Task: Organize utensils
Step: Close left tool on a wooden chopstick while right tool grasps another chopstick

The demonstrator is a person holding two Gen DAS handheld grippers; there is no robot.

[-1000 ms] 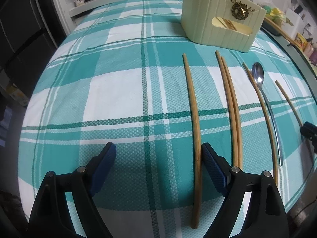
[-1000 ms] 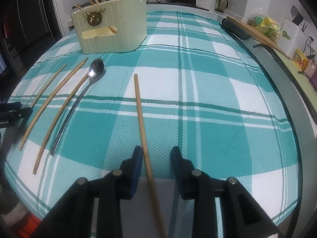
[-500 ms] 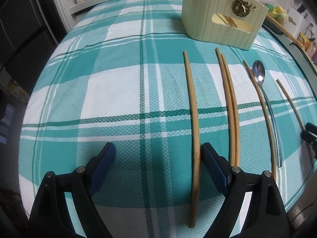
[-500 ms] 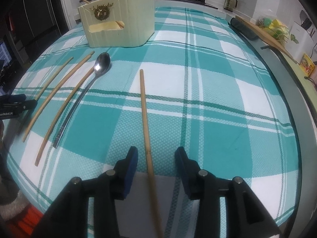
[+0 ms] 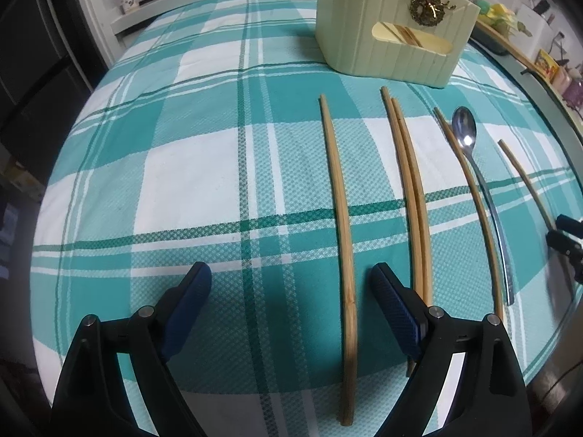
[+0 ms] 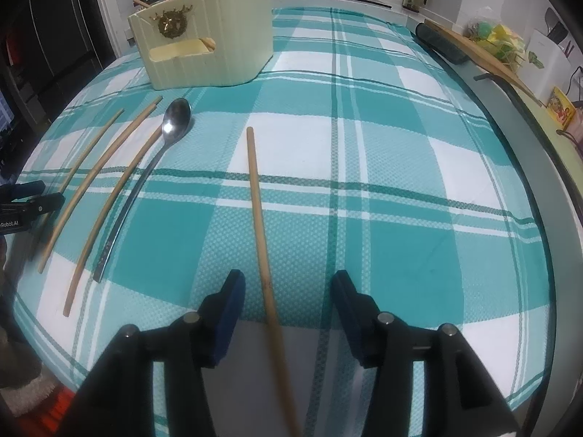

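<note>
Utensils mostly remain on the checked cloth (image 5: 182,182): five chopsticks and a spoon (image 5: 464,129) lie loose, while the cream holder (image 5: 364,36) at twelve o'clock shows only a few sticks inside. Your left gripper (image 5: 291,291) gapes wide, one chopstick (image 5: 339,189) between its jaws untouched. Your right gripper (image 6: 288,291) is opening around another chopstick (image 6: 257,196), pads clear of it.

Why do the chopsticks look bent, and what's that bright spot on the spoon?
Left wrist view: fisheye lens bows the straight chopsticks; blur at the right edge. Right wrist view: overhead light glares off the spoon bowl; the nearest chopstick blurs toward the camera.
</note>
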